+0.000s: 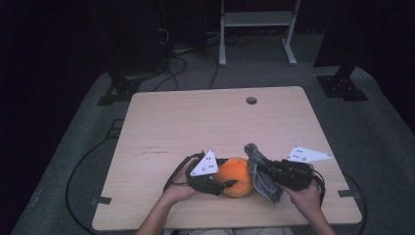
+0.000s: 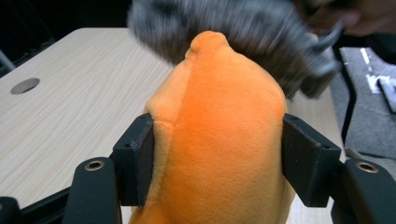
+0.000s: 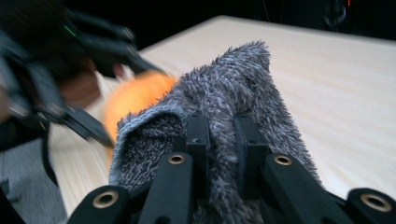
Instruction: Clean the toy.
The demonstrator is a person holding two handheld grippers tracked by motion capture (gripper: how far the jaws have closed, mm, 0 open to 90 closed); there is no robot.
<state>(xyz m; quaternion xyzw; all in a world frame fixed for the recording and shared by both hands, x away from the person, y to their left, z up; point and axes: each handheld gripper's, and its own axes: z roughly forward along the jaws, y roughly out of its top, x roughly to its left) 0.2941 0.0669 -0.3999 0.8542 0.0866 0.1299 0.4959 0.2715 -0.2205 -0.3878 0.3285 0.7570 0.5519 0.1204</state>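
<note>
Your left gripper (image 1: 229, 184) is clamped on the orange plush toy (image 1: 236, 176): in the left gripper view both black jaws press into its sides, denting the fabric. The toy (image 2: 219, 135) sits on the wooden table (image 1: 195, 122), close to the near edge and roughly midway along it. Your right gripper (image 1: 259, 168) is pinched tight on a grey fuzzy cloth (image 1: 262, 174); in the right gripper view the jaws stand nearly together with a fold of cloth (image 3: 229, 107) squeezed between them. The cloth lies against the toy's right side and drapes over its top, blurred in the left gripper view. A round hole (image 1: 251, 100) marks the table near its far edge.
</note>
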